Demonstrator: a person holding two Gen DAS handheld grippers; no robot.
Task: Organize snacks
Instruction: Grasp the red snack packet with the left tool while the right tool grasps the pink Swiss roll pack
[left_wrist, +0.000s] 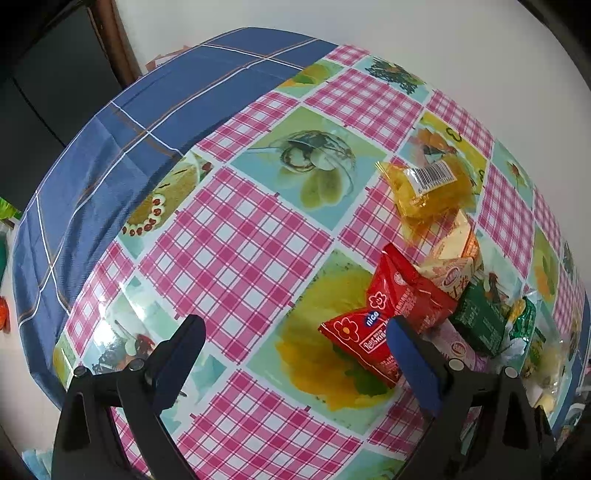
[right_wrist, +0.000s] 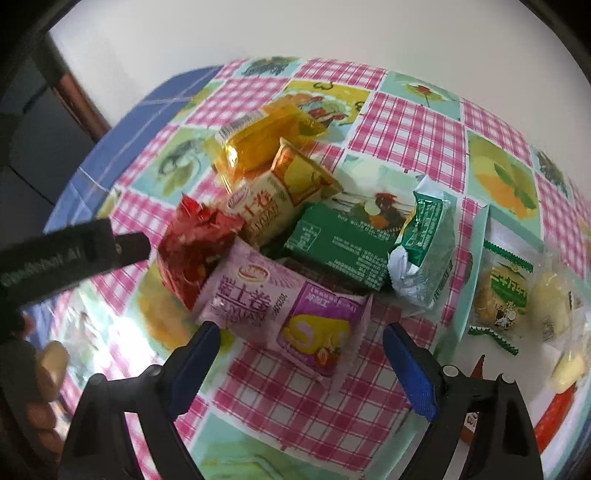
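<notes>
The right gripper (right_wrist: 299, 347) is wide open and holds nothing. It hangs just above the pink snack pack (right_wrist: 284, 306), which lies at the near edge of the snack pile. The left gripper (left_wrist: 295, 341) is wide open and empty too. Its right finger (left_wrist: 413, 362) sits just beside the red snack pack (left_wrist: 384, 314).

The snacks lie in a heap on the checked tablecloth (left_wrist: 240, 258), some on top of others. The packs are shiny and puffy, so I think a finger could slip off one. A push on the pink pack could also shove the red one or the green box (right_wrist: 343, 247) out of place. The two grippers are near each other at the pile, so they might bump.

The red pack says "nice" in a blue spot. The pink pack has big Chinese words and "YUAN" under them. The cream roll pack (right_wrist: 266, 206) behind it has the same round logo. The yellow pack (left_wrist: 428, 184) shows a bar code. The green box has small white writing, too small to read. Off to the right lies a clear cake pack (right_wrist: 506, 295) with a green label.
</notes>
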